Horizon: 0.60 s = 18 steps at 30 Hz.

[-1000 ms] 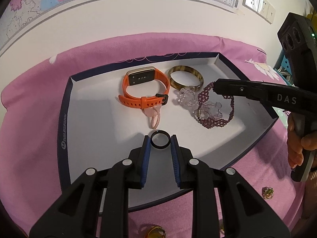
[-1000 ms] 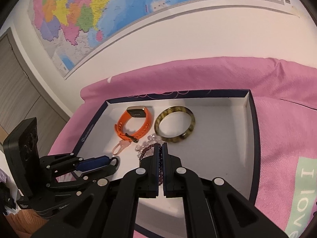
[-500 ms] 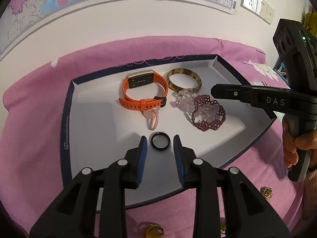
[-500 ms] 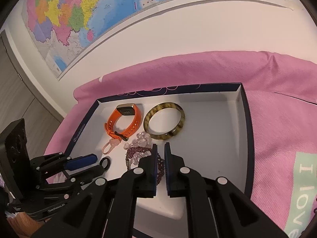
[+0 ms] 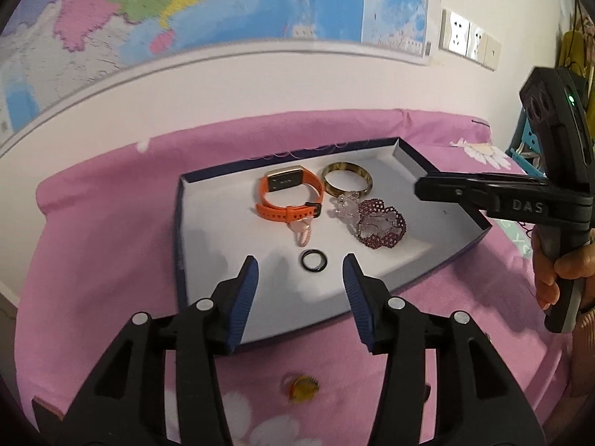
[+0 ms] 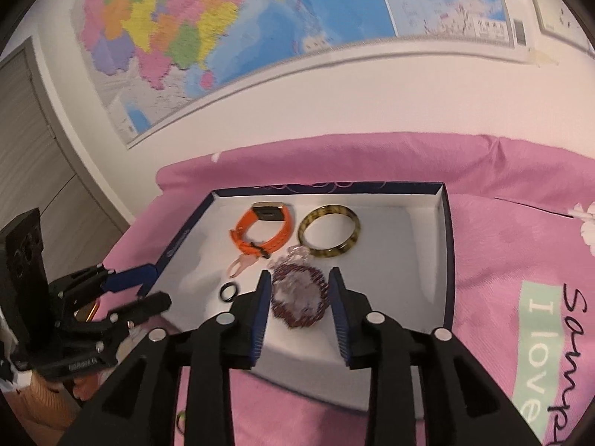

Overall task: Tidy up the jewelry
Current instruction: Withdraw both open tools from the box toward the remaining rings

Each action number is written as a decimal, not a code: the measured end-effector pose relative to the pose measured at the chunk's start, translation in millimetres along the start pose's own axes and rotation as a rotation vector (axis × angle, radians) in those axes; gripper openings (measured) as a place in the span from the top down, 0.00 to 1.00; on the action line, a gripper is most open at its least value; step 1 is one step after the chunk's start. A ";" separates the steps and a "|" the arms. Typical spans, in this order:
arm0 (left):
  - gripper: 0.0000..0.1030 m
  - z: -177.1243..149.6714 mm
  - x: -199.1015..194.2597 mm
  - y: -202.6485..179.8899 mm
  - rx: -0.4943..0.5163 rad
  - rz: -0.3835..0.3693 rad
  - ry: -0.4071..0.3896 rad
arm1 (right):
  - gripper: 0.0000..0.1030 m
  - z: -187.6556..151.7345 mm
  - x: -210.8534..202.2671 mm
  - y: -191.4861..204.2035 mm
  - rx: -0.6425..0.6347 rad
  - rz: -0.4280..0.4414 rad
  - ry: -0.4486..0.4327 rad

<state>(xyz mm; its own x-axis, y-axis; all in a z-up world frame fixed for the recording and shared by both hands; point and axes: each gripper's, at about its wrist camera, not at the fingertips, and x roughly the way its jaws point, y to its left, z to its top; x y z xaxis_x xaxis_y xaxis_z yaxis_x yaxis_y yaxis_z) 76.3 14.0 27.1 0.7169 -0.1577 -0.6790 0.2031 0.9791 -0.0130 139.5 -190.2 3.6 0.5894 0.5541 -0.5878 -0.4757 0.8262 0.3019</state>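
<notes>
On the pink flowered bedspread [image 5: 111,260], nearest the left camera, a small gold ring [image 5: 302,388] lies outside the box. Left gripper [image 5: 299,273] hovers over the near edge of the shallow navy-walled white-floored box [image 5: 208,245], jaws spread wide, holding nothing. Just beyond its tips a thin black ring [image 5: 313,261] rests flat on the box floor. Right gripper [image 6: 297,290] also wide open and empty, its blue pads on either side of the purple beaded bracelet [image 6: 299,303] in its own view, contact unclear.

Further in: a pink looped charm [image 5: 302,231] touching the orange silicone smartwatch [image 5: 288,195]; a clear crystal bead bracelet [image 5: 347,206] overlapping the purple one; a mottled amber bangle [image 5: 346,182] at the back. Behind the bed is a white wall, with a coloured wall map [image 5: 186,18] and white sockets [image 5: 466,39]; a grey door [image 6: 33,141] stands at left in the right view.

Versus a second ago: left jaws were pinching the black ring, now released and pulled back. Right jaws were shut on the purple bracelet, which now lies bunched on the floor. Both cameras sit higher and further back.
</notes>
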 end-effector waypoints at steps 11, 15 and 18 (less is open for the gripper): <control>0.53 -29.1 -28.2 12.7 -0.035 0.041 -0.016 | 0.68 -31.9 -25.5 18.5 -0.061 -0.005 0.011; 0.53 -39.7 -38.0 22.8 -0.065 0.043 -0.021 | 0.68 -46.4 -27.6 24.2 -0.077 -0.005 0.034; 0.53 -45.7 -47.9 27.9 -0.066 0.056 -0.040 | 0.67 -56.4 -31.6 29.0 -0.099 -0.007 0.046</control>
<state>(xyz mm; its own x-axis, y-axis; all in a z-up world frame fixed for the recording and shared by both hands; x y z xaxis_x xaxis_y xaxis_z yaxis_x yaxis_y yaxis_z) 17.2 54.7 25.7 0.7521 -0.1066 -0.6504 0.1191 0.9926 -0.0250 70.3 -189.6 -11.4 0.5630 0.5415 -0.6244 -0.5356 0.8144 0.2234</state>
